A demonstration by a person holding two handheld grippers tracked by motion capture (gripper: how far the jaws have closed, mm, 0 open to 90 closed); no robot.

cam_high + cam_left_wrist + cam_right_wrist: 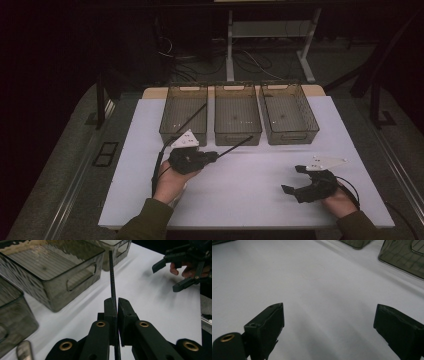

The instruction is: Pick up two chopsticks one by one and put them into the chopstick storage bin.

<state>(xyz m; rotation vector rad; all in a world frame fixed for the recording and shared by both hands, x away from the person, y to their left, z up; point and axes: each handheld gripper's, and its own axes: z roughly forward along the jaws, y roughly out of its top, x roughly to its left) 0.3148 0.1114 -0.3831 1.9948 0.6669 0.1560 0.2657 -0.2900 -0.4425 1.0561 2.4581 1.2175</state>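
White table (250, 195): left tongs (117, 302) clamp a black rod (112, 272); right tongs (329, 322) gape.

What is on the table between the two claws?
Nothing. In the high view, bare white table top stretches between the left claw, shut on a thin black rod, and the open right claw.

Dim overall; white table (250, 190) lit from above, surroundings near black; soft shadows, near jaws blurred, mild grain
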